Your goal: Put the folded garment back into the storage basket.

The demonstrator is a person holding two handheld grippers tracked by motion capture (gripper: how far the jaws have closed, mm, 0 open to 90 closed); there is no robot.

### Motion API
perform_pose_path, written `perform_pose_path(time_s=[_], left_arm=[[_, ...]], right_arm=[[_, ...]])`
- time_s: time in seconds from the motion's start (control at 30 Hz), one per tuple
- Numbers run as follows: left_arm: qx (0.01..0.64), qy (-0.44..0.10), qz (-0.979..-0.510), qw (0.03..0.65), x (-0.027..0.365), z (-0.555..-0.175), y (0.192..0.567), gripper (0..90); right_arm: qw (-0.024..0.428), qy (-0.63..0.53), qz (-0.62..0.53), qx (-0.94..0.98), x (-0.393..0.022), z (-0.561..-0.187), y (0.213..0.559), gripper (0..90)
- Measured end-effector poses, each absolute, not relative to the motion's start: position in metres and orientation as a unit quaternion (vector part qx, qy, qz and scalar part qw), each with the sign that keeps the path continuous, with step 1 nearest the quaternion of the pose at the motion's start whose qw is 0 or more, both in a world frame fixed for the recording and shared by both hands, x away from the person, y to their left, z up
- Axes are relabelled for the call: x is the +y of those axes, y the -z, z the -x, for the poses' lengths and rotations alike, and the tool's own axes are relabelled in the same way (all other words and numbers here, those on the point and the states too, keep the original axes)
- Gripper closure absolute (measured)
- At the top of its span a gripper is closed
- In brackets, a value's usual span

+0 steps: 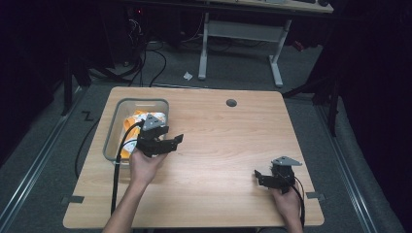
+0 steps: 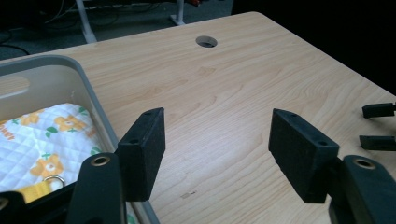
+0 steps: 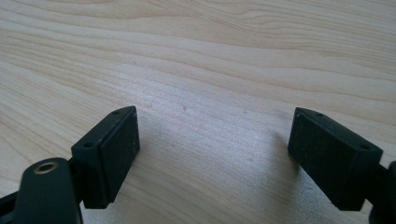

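A grey plastic bin (image 1: 141, 101) stands on the left part of the wooden table (image 1: 218, 141). Inside it lies a white quilted cloth (image 2: 46, 135) with orange flower prints, plus a yellow strap with a metal ring (image 2: 55, 179). My left gripper (image 1: 172, 136) is held by a hand just over the bin's right rim (image 2: 95, 98), pointing across the table. It is open (image 2: 217, 121) with nothing between its pads. My right gripper (image 1: 257, 177) rests low near the front right of the table, open (image 3: 215, 114) over bare wood and holding nothing.
A round cable hole (image 1: 231, 103) sits near the table's far edge. Beyond the table stand the white legs of another desk (image 1: 240, 31), with cables on the grey floor. The right gripper's jaw tips reach into the right edge of the left gripper view.
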State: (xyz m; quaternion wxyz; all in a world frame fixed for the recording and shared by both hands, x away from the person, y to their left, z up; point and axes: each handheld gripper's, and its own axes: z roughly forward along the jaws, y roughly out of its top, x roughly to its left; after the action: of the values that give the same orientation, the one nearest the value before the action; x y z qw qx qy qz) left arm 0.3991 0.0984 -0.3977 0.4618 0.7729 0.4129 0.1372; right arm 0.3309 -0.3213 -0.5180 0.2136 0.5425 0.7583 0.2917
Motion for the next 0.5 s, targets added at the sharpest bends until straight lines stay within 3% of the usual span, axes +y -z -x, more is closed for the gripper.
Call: perform_pose_path(time_s=[0.5], left_arm=[[0.407, -0.129, -0.769, 0.476, 0.0892, -0.3887, 0.4073, 36.6]], right_arm=[[0.214, -0.292, -0.543, 0.758, -0.3213, -0.3308, 0.5180, 16.6]])
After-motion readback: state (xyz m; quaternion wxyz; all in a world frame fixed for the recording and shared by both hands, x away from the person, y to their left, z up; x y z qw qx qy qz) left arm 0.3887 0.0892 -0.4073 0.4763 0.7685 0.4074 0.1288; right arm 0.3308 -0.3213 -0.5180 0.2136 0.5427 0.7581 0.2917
